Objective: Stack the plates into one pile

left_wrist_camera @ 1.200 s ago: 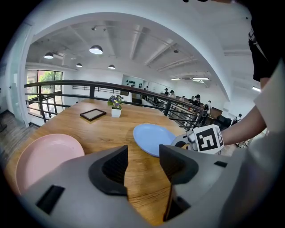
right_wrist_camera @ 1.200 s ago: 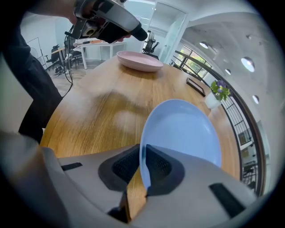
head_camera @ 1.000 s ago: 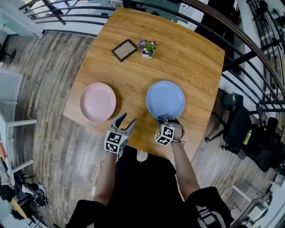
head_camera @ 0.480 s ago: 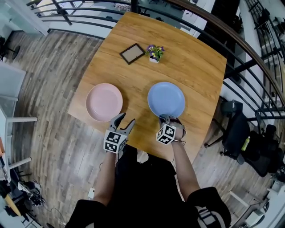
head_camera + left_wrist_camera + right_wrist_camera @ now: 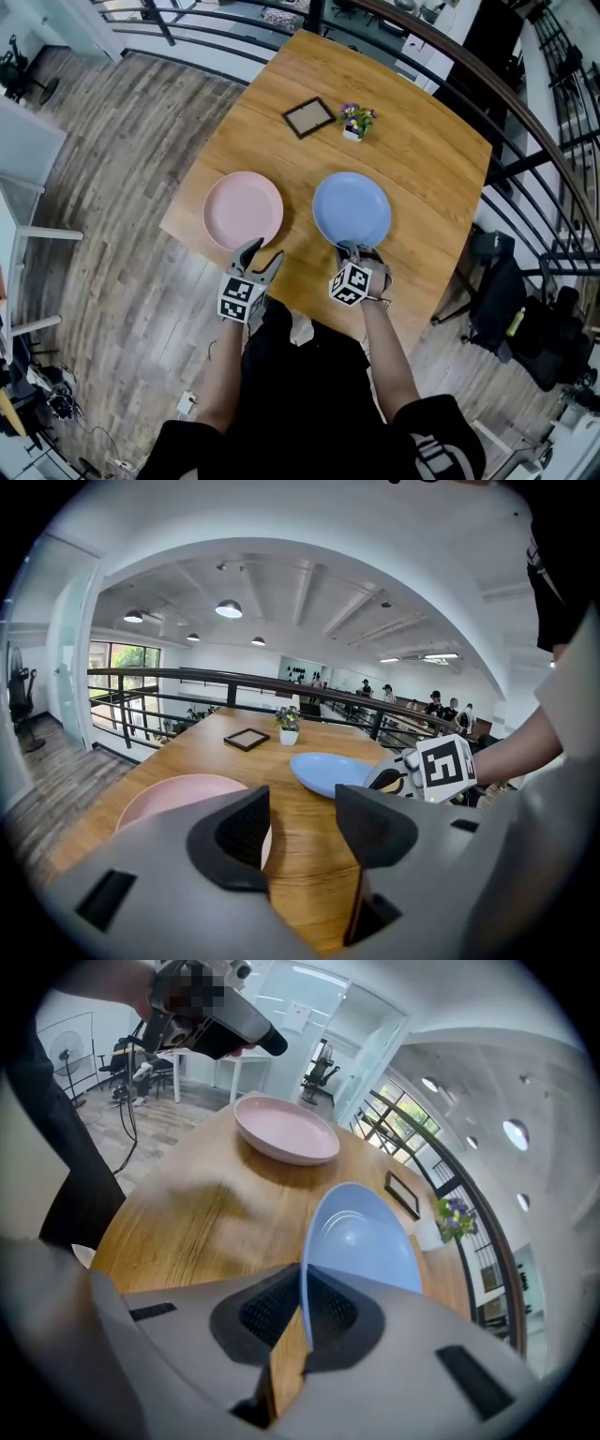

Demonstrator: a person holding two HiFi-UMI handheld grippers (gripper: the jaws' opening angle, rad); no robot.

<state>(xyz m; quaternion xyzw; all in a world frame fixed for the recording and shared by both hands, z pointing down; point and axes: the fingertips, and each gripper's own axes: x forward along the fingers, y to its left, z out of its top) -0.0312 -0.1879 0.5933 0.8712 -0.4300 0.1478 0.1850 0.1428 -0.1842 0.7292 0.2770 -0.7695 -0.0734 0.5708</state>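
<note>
Blue plate [image 5: 352,208], round, glossy, rim clamped in right tongs [image 5: 350,250]

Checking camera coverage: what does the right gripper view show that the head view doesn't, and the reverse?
Right gripper view only: the right gripper shut on the blue plate, the rim pinched between its pads. Head view only: the left gripper with its jaws standing apart, the person's forearms and a black chair. Both: table, pink plate, picture frame and flower pot.
</note>
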